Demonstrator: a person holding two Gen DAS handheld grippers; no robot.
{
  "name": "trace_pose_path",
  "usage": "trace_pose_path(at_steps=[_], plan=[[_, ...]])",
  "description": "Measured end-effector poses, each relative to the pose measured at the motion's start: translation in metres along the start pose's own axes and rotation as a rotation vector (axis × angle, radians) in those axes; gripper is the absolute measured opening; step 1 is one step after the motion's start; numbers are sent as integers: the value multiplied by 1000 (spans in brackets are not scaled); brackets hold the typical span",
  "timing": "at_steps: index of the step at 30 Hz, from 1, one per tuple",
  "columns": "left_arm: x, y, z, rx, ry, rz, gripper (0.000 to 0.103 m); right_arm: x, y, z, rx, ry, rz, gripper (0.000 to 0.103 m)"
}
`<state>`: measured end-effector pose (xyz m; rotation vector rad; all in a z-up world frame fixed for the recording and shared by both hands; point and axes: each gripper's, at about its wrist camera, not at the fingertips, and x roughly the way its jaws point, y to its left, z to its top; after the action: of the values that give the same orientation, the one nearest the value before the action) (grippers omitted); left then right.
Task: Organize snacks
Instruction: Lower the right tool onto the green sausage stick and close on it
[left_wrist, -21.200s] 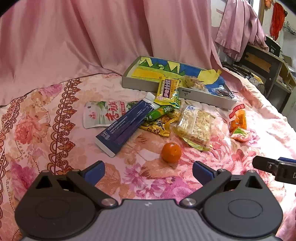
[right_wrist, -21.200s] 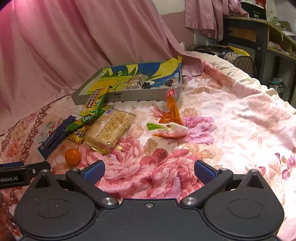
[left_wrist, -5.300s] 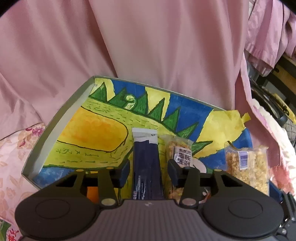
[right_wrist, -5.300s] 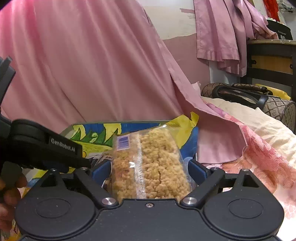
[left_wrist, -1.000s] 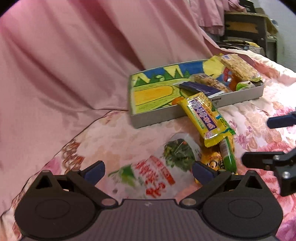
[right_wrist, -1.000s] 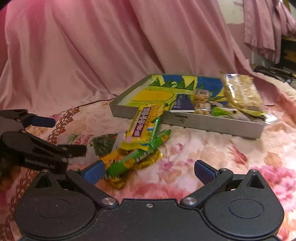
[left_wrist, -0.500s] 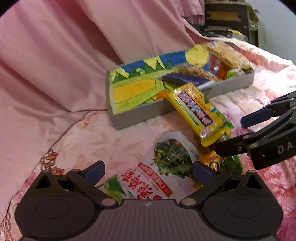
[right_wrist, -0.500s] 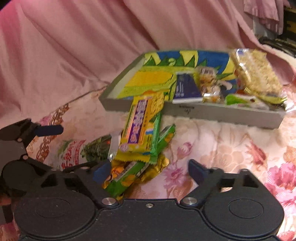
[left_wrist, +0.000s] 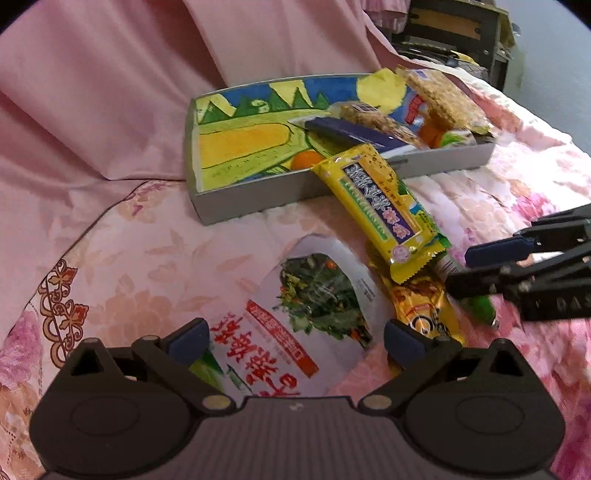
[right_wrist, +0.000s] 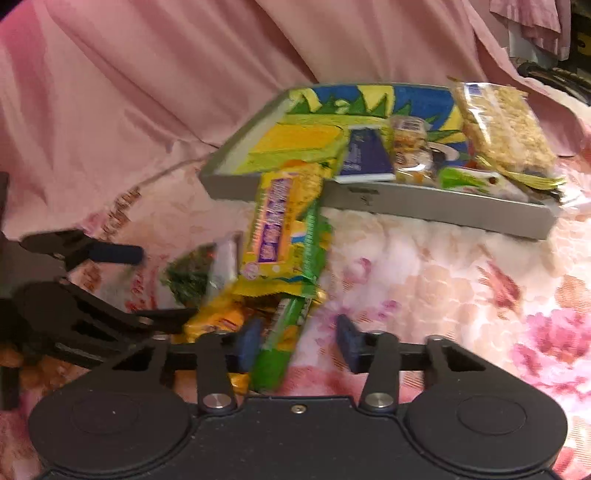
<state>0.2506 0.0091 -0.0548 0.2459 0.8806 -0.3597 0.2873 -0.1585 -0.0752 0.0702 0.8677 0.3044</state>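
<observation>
Yellow snack bar (left_wrist: 380, 205) propped against tray (left_wrist: 255, 201)

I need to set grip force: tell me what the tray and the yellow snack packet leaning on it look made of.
Tray: looks like stiff grey board or thin metal; matt flat walls and crisp corners, cannot tell which. Painted picture inside.
Yellow snack packet: glossy plastic film; shiny wrinkles and a crimped, serrated end seal. Likely thin and slippery.

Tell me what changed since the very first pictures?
The blue packet, orange and rice cake pack went from the bedspread into the tray. The right gripper is closing around the green stick pack. The yellow bar stayed leaning on the tray.
</observation>
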Motion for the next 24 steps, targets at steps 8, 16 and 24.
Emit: trace_pose_path(at_steps=[8, 16, 24], plan=[[-10, -5, -2, 42, 36, -64, 102, -8, -13, -3, 40, 3, 29, 44], [-13, -15, -5, 98, 22, -56, 98, -2, -2, -3, 10, 4, 33, 46], [-9, -19, 4, 189, 37, -38, 98, 2, -2, -2, 30, 14, 54, 45]])
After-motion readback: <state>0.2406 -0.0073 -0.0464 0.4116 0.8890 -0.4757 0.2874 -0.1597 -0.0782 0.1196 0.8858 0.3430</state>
